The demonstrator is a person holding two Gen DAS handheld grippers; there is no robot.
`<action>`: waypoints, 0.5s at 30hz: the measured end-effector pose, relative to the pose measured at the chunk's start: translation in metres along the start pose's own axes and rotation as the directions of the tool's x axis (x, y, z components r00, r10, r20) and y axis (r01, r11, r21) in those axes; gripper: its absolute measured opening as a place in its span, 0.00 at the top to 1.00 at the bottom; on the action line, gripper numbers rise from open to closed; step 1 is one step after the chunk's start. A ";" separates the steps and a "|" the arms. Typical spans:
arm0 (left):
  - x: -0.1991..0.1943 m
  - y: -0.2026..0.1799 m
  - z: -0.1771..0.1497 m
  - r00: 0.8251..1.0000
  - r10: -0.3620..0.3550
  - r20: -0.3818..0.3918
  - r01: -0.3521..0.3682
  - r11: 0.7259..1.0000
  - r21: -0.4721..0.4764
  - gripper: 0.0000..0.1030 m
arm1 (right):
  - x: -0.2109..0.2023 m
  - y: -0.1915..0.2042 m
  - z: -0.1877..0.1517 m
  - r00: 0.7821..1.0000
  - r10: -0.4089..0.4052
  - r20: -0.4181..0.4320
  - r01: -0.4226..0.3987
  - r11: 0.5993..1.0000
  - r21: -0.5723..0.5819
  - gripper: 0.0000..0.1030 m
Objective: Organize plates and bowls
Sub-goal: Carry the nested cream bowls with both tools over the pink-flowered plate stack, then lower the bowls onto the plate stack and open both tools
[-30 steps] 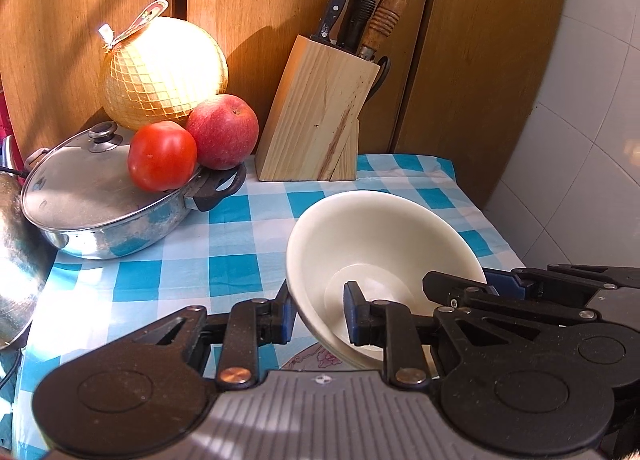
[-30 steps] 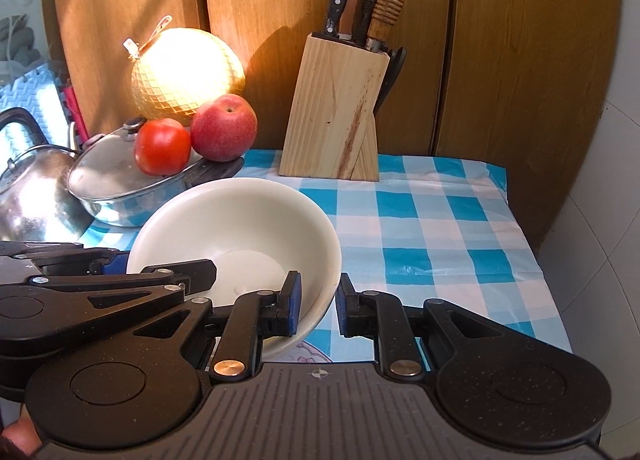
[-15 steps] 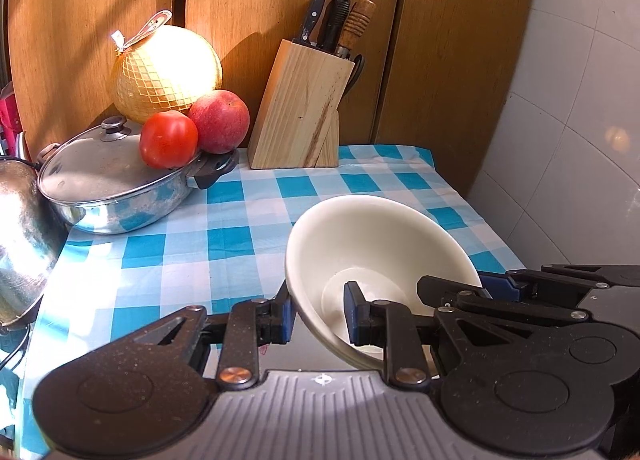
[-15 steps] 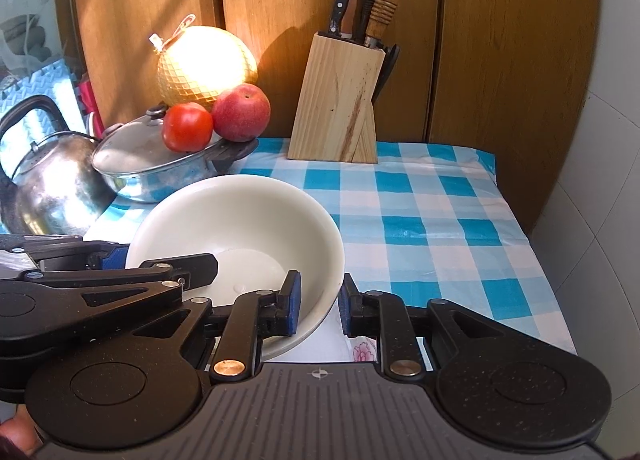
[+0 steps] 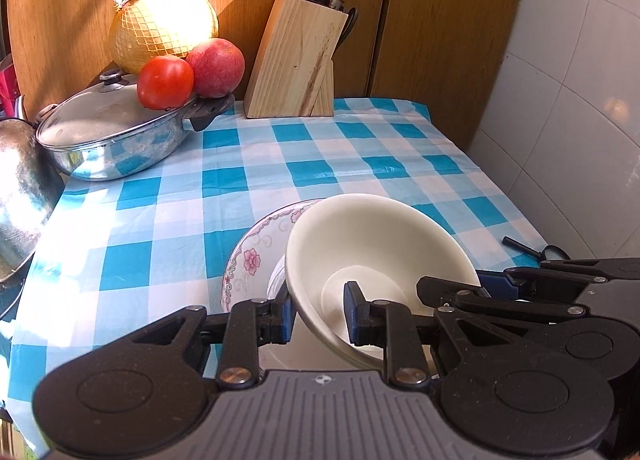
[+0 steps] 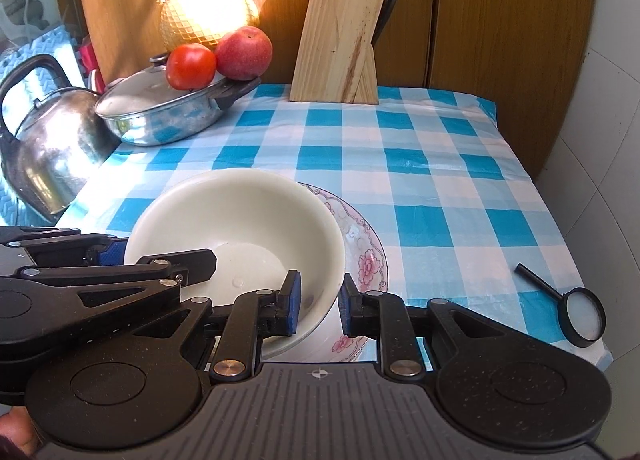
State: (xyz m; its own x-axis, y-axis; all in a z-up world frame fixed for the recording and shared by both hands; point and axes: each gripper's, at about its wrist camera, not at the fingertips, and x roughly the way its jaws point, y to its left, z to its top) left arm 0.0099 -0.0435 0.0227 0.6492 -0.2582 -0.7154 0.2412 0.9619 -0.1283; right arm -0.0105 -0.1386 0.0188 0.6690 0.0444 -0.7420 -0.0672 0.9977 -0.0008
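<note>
We see the left gripper (image 5: 317, 314) and right gripper (image 6: 319, 304) each pinching the cream bowl's (image 6: 240, 220) rim between narrowly spread fingers, above the floral plate (image 6: 366, 256).

Checked tablecloth (image 6: 420, 164), floral plate (image 6: 368, 256), knife block (image 6: 336, 44), pan (image 6: 160, 116), magnifier (image 6: 576, 312)

Sunlit clutter along the back of our bench

We see a knife block (image 6: 335, 48), tomato (image 6: 191, 66) and apple (image 6: 244, 53) on the pan lid (image 6: 148, 90), kettle (image 6: 48, 152) left, magnifying glass (image 6: 582, 314) right.

Sunlit wooden panels (image 5: 432, 20), white tiled wall (image 5: 580, 80), blue-checked tablecloth (image 6: 420, 188).
</note>
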 end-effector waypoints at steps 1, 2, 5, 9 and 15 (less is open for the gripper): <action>0.000 0.000 -0.001 1.000 0.001 -0.004 -0.001 1.000 -0.001 0.83 | 0.001 0.000 -0.001 1.000 0.001 -0.004 -0.001 1.000 0.000 0.73; 0.000 0.000 -0.001 1.000 0.001 -0.006 -0.001 1.000 -0.001 0.83 | 0.001 0.000 -0.002 1.000 0.001 -0.007 -0.001 1.000 -0.001 0.73; 0.002 0.001 -0.002 1.000 0.006 -0.016 -0.006 1.000 -0.005 0.83 | 0.004 0.001 -0.003 1.000 0.004 -0.017 -0.005 1.000 -0.001 0.73; 0.008 0.003 -0.002 0.999 0.009 -0.040 -0.010 1.000 -0.012 0.83 | 0.009 0.002 -0.004 0.999 0.008 -0.032 -0.008 1.000 0.002 0.74; 0.016 0.004 -0.003 0.998 0.007 -0.064 -0.008 1.000 -0.017 0.83 | 0.015 0.001 -0.005 0.999 0.003 -0.053 -0.003 1.000 0.007 0.74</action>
State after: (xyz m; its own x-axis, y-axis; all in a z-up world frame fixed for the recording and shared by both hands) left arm 0.0186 -0.0437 0.0084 0.6031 -0.2453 -0.7590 0.2235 0.9654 -0.1345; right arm -0.0039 -0.1369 0.0040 0.6286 0.0447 -0.7764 -0.0637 0.9980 0.0059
